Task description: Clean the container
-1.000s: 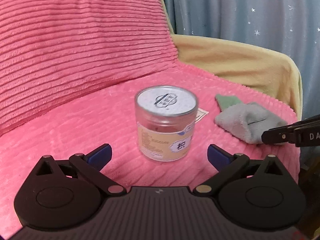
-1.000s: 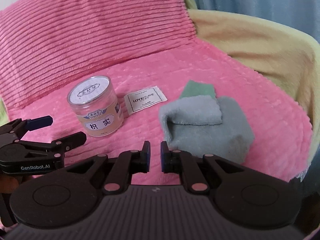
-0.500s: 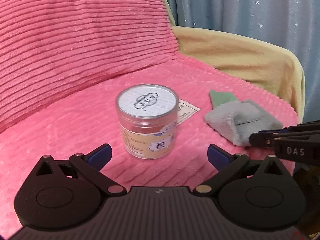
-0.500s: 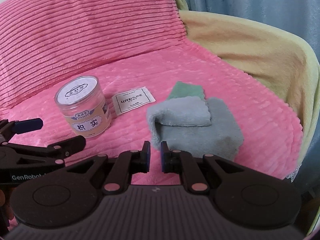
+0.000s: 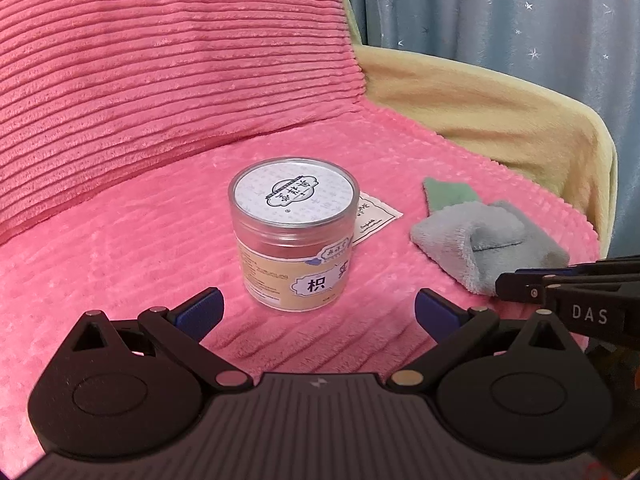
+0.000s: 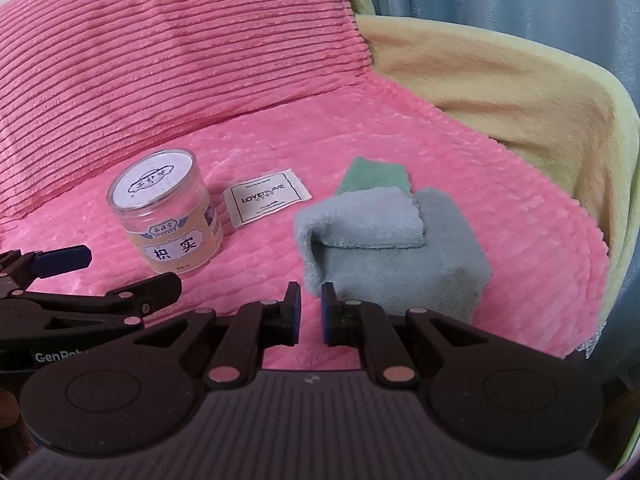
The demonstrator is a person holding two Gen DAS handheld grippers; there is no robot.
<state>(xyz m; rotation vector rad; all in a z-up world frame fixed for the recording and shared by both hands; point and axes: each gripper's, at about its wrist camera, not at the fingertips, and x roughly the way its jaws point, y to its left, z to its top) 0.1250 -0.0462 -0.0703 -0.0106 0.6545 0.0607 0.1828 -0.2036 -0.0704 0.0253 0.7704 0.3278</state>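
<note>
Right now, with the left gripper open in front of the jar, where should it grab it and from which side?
Grip the jar across its straight round wall, mid-height over the label, below the lid. It stands upright on the pink cover, so come in level from the front. The left gripper is open wider than the jar and roughly lined up with it. The cloth lies clear to the side.

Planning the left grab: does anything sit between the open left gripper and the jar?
Nothing visible does. The left gripper is open, facing the jar, with only bare pink blanket between. The card lies behind the jar, the cloth off to its right.
</note>
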